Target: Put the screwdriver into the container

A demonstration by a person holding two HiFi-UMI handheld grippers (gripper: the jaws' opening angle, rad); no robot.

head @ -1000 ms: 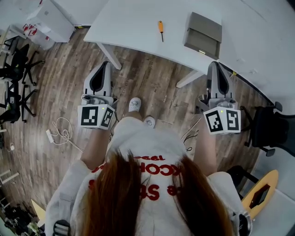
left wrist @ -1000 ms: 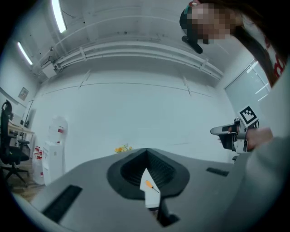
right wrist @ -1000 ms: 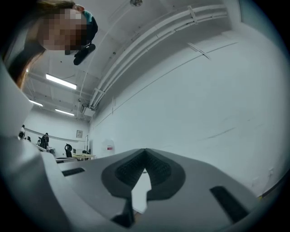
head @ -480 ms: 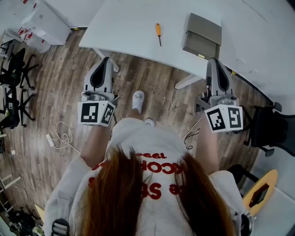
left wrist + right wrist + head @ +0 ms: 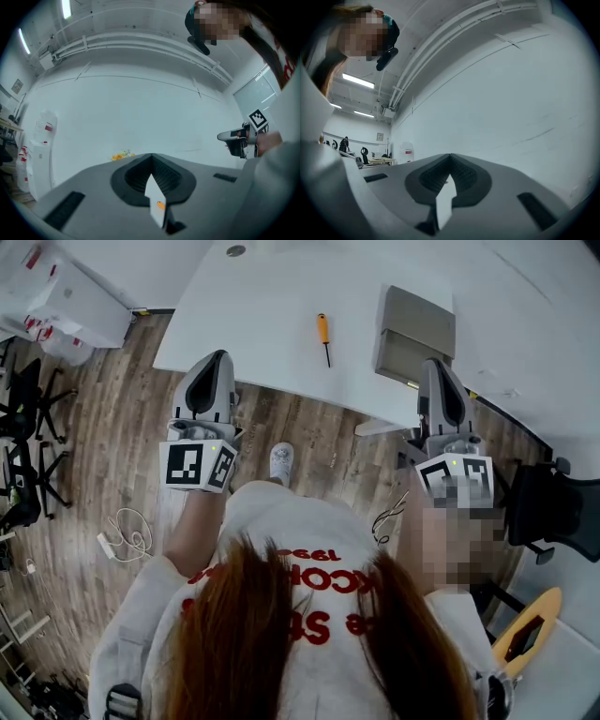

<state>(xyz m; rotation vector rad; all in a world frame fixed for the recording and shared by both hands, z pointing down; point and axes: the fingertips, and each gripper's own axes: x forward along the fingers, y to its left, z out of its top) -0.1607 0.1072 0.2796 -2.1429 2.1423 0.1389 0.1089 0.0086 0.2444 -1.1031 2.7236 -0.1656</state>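
In the head view a screwdriver [image 5: 322, 334] with an orange handle lies on the white table [image 5: 272, 296]. To its right on the same table stands the grey box-shaped container [image 5: 415, 326]. My left gripper [image 5: 219, 354] is held over the floor just short of the table's near edge, left of the screwdriver, jaws together and empty. My right gripper [image 5: 433, 362] hangs at the table edge just below the container, shut and empty. In the left gripper view the jaw tips [image 5: 151, 155] meet; in the right gripper view the tips [image 5: 450, 155] meet too.
Wooden floor lies under me. Black office chairs [image 5: 28, 418] stand at the left and another black chair [image 5: 553, 507] at the right. White boxes [image 5: 66, 296] sit at the top left, and a coiled cable [image 5: 127, 535] lies on the floor.
Both grippers have moved forward towards the table edge as the person stepped closer. The screwdriver and the container have not moved on the table.
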